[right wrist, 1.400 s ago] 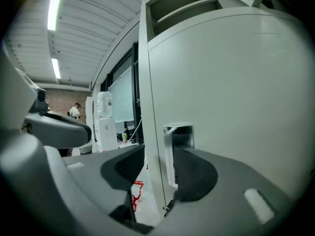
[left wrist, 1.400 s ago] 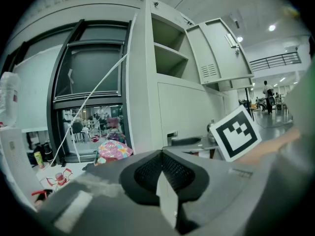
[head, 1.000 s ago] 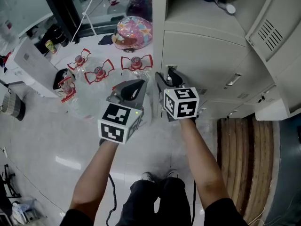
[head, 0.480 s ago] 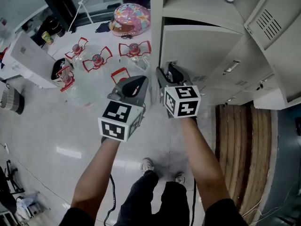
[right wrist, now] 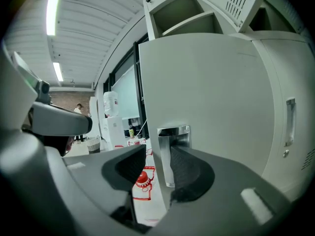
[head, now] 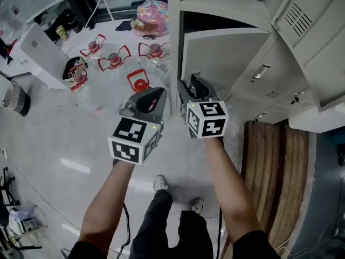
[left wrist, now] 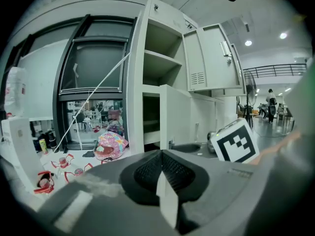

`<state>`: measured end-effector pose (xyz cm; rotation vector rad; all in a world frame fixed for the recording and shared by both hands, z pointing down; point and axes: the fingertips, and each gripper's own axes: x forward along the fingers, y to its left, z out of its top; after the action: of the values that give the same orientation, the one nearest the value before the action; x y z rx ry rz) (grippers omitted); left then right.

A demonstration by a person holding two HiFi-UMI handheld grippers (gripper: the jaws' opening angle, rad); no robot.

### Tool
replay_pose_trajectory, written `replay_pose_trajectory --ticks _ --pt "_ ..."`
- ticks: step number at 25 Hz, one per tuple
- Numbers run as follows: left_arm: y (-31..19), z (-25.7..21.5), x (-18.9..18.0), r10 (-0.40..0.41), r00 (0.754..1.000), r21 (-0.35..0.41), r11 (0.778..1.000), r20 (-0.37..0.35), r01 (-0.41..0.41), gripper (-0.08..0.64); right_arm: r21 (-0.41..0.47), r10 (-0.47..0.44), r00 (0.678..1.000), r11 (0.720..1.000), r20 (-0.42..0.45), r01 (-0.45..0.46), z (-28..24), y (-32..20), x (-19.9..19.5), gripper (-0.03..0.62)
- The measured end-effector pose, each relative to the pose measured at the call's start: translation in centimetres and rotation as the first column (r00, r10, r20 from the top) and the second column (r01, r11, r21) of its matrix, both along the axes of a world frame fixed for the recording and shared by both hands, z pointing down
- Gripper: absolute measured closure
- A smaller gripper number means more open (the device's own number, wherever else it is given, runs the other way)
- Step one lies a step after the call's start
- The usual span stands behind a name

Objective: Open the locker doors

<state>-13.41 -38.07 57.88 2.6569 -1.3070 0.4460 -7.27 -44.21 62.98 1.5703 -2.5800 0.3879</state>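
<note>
Right gripper view, locker door (right wrist: 211,107) ajar, metal handle (right wrist: 166,154) upright.

Premises presented as an industrial hall or laboratory-type workspace, not a dwelling. Noted: a bank of grey steel lockers (head: 232,58), a glossy pale floor (head: 54,144), tall dark-framed glazed partitions (left wrist: 93,73), ceiling strip lights (right wrist: 53,14), an upper-level railing (left wrist: 278,70) and a bottled water dispenser (right wrist: 110,114).

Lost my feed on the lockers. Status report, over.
Left gripper shut, empty. Right gripper: jaws just closing round handle, not yet clamped. Door ajar. Bottles on floor to its left, apart.
</note>
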Motion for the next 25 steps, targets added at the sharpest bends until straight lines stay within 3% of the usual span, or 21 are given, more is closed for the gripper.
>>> replay_pose_trajectory --ticks 11,25 --pt "6.3 -0.2 2.9 -0.028 0.999 0.000 1.000 0.022 0.028 0.558 0.012 -0.051 0.998 0.999 -0.021 0.052 -0.1 6.4 3.0 0.439" --pt "11.1 0.4 10.2 0.045 0.998 0.015 0.999 0.044 -0.046 0.558 0.049 -0.026 1.000 0.998 0.012 0.025 -0.1 13.2 11.3 0.439"
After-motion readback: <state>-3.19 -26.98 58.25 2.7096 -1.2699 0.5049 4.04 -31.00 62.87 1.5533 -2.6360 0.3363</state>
